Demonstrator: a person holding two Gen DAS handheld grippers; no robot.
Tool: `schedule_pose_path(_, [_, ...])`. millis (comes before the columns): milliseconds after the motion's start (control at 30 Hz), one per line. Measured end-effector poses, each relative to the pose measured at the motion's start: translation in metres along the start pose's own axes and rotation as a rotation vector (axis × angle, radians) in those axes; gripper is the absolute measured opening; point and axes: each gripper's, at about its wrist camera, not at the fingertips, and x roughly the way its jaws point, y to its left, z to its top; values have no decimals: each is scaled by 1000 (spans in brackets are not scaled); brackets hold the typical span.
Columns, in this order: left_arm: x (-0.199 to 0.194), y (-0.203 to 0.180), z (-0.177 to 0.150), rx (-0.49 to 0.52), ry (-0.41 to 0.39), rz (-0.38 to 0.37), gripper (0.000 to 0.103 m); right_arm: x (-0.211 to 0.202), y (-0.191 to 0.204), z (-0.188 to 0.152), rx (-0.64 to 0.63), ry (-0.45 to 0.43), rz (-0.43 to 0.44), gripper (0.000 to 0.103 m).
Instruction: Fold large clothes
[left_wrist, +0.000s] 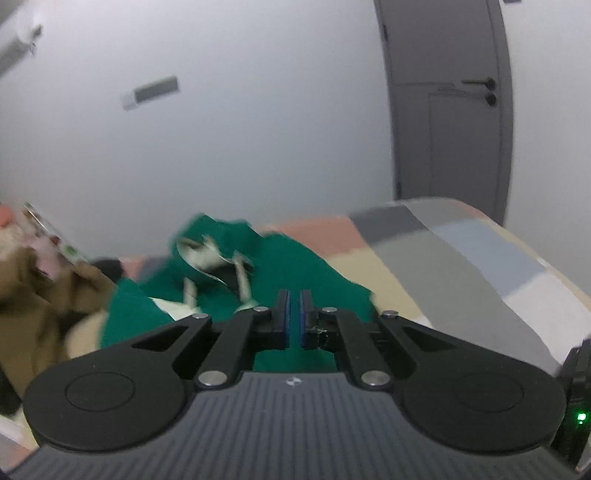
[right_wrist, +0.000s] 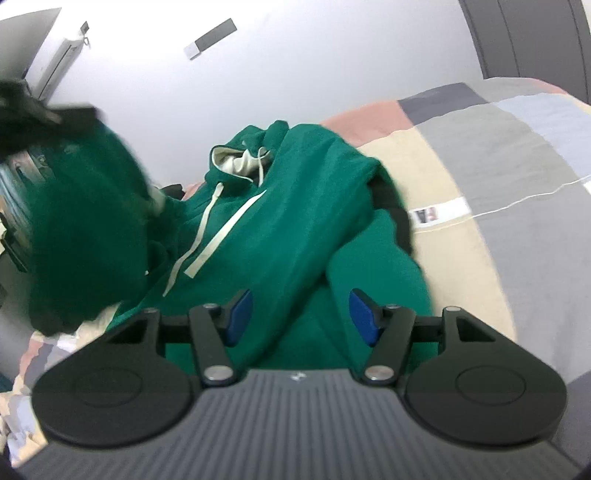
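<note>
The green hoodie lay crumpled across the middle of the frame on the patchwork bedspread. My left gripper was closed on nothing, pads nearly touching; my right gripper hovered spread above the fabric. I judged I was between folds; next called for picking a sleeve edge.

Dim even light, motion blur, fisheye bending at edges
</note>
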Motion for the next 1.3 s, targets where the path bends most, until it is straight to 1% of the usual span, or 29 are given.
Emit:
schedule_pose_path(67, [7, -12, -7, -3, 16, -8, 6, -3, -4, -2, -8, 1, -8, 61])
schedule_pose_path(200, [9, -8, -16, -57, 39, -27, 7, -8, -15, -2, 17, 0, -18, 61])
schedule_pose_path(267, [6, 14, -27, -98, 47, -27, 11, -9, -16, -1, 16, -7, -25, 61])
schedule_pose_path(300, [3, 24, -31, -129, 47, -28, 18, -11, -16, 0, 17, -11, -22, 61])
schedule_pose_path(333, [4, 37, -36, -164, 49, -24, 30, -12, -16, 0, 19, -16, -14, 61])
schedule_pose_path(367, [4, 51, -42, -201, 50, -12, 36, -13, -15, 1, 21, -22, -3, 61])
schedule_pose_path(400, [3, 63, -46, -227, 47, 1, 44, -15, -14, 0, 21, -27, 10, 61])
schedule_pose_path(433, [3, 79, -50, -259, 47, 17, 47, -15, -12, 0, 22, -29, 23, 61])
schedule_pose_path(567, [12, 134, -79, -404, 79, 72, 51, -16, -8, -2, 40, -12, 74, 62])
schedule_pose_path(633, [20, 160, -96, -488, 98, 81, 52, -15, -4, -4, 34, -7, 89, 62])
schedule_pose_path(667, [26, 173, -107, -543, 112, 87, 54, -13, -2, -5, 29, -5, 91, 62])
schedule_pose_path(700, [30, 185, -116, -594, 122, 92, 59, -12, 1, -6, 28, -1, 97, 62])
schedule_pose_path(733, [32, 195, -124, -639, 126, 93, 60, -10, 2, -7, 31, 8, 108, 62])
schedule_pose_path(800, [42, 214, -144, -741, 126, 70, 61, -5, 4, -9, 43, 20, 118, 73])
schedule_pose_path(833, [47, 221, -151, -772, 125, 60, 61, -2, 6, -10, 45, 25, 112, 74])
schedule_pose_path(967, [71, 239, -182, -854, 135, 5, 62, 10, 12, -12, 21, 39, 74, 74])
schedule_pose_path(1133, [104, 257, -213, -964, 125, -102, 62, 20, 16, -11, -11, 31, 34, 74])
schedule_pose_path(1233, [118, 268, -224, -1018, 109, -158, 62, 25, 20, -8, -18, 20, 34, 74])
schedule_pose_path(1300, [125, 273, -226, -1045, 78, -197, 60, 30, 27, -7, -41, 9, 33, 73])
